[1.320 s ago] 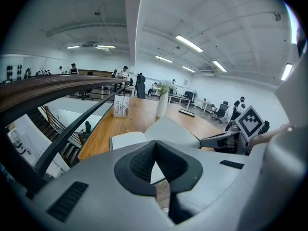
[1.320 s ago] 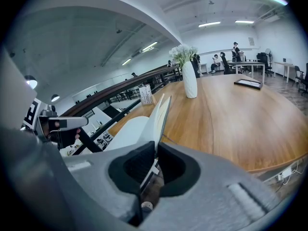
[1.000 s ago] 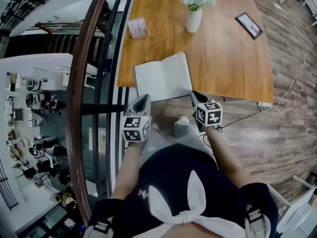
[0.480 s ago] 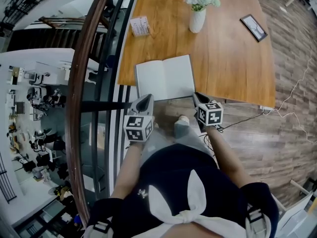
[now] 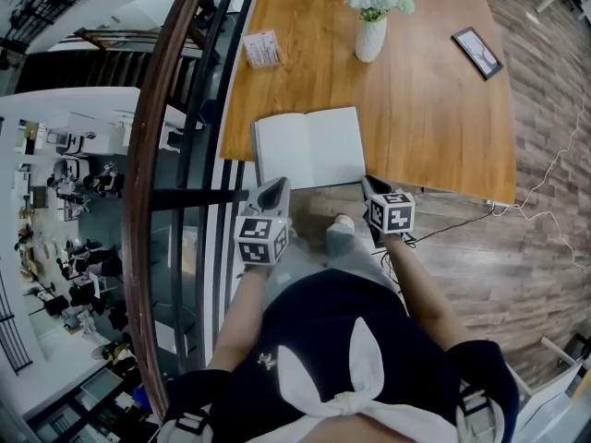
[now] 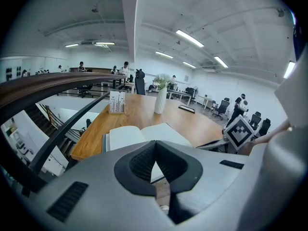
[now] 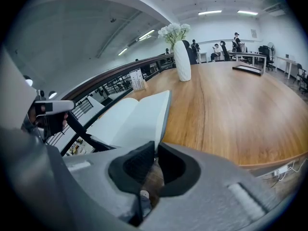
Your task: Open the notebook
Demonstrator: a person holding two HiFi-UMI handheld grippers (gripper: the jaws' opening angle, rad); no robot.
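Right tool [image 5: 367, 183] slightly lower, shut, beside open notebook [image 5: 309, 148] at table [image 5: 434, 109] edge

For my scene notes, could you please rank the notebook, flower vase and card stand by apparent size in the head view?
Largest: notebook
Then: flower vase
Smallest: card stand
The last two are fairly close.

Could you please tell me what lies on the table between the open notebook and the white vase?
Nothing: in the head view only bare wooden table shows between the notebook and the vase.
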